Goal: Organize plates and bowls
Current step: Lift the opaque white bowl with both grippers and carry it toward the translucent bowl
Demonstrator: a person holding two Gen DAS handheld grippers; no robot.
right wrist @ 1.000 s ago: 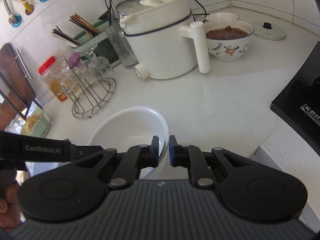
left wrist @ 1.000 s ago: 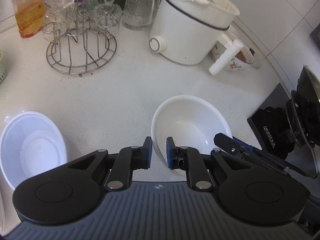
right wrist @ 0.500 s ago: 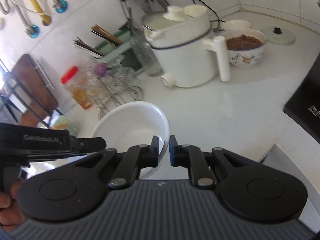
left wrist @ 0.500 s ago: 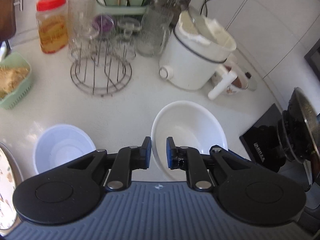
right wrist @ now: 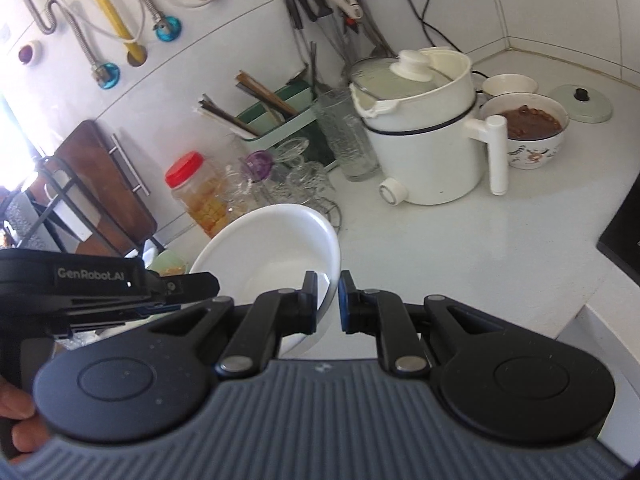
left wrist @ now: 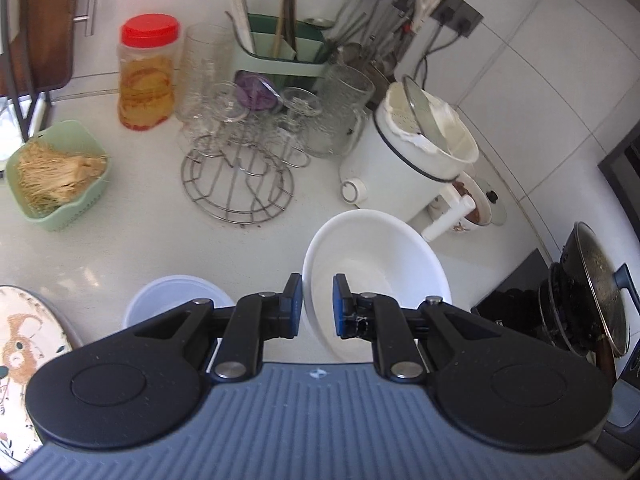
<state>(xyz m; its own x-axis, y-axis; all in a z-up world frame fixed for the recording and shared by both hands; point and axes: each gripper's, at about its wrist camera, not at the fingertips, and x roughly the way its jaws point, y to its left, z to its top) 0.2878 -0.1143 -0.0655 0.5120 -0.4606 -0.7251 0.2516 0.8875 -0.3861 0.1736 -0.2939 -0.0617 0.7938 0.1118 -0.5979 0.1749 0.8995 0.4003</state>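
Together, both tools held the white bowl (left wrist: 376,264) above the worktop (left wrist: 120,248). The left gripper (left wrist: 317,306) had its jaws clamped on the bowl's left rim, and the right gripper (right wrist: 328,302) had its jaws clamped on the opposite rim, so the bowl hung tilted between them. In the right wrist view a hand (right wrist: 16,420) gripped the left tool's handle at the lower left edge.

Below and left of the bowl a second, smaller white bowl (left wrist: 176,300) sat on the worktop, and a patterned plate (left wrist: 24,344) lay further left at the frame's edge. Just beyond the held bowl stood a wire glass rack (left wrist: 238,184) carrying upturned glasses, with a red-lidded jar (left wrist: 147,76) and a green basket (left wrist: 60,176) of dried strands to its left. A white electric pot (left wrist: 408,160) stood close on the right, its handle pointing toward the bowl, and a flowered bowl of brown food (right wrist: 524,132) sat behind that handle. A green utensil holder (left wrist: 280,56) with chopsticks stood against the wall. A black hob (left wrist: 516,292) with a dark lidded pan (left wrist: 588,292) occupied the right side.
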